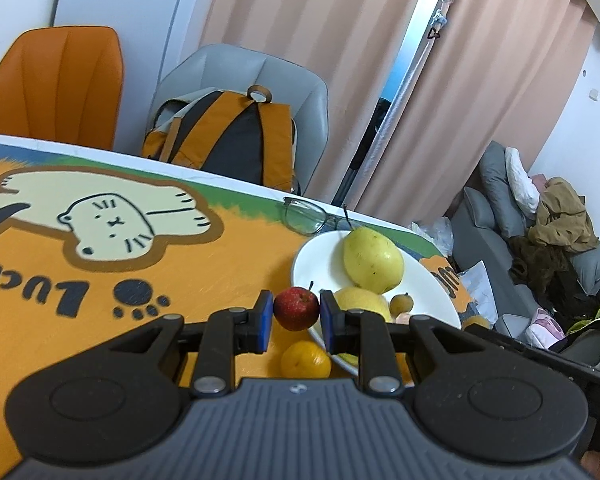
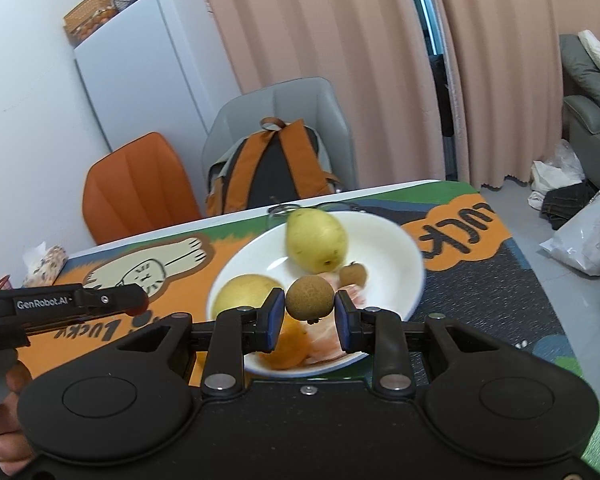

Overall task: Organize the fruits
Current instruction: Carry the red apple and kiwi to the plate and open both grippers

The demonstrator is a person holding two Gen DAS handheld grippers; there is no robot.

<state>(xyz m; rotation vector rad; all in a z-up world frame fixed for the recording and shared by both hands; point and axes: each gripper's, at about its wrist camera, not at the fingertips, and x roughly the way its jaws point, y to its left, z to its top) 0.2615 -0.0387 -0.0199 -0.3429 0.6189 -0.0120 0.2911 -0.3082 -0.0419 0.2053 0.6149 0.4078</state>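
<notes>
My left gripper [image 1: 296, 312] is shut on a small red apple [image 1: 296, 307], held just left of the white plate [image 1: 320, 256]. An orange [image 1: 305, 360] lies on the table below it. My right gripper [image 2: 309, 312] is shut on a brown round longan [image 2: 310, 297], held above the white plate [image 2: 396, 248]. The plate holds a yellow-green pear [image 2: 317, 239], a second yellow fruit [image 2: 244, 294], another longan [image 2: 353, 275], an orange piece [image 2: 288, 346] and pink slices [image 2: 328, 346]. The pear also shows in the left wrist view [image 1: 372, 260].
The table has an orange cartoon-cat mat [image 1: 100, 224]. Glasses [image 1: 306, 214] lie behind the plate. A grey chair with a backpack [image 1: 228, 140] and an orange chair [image 1: 56, 80] stand behind the table. A sofa [image 1: 540, 240] is at the right.
</notes>
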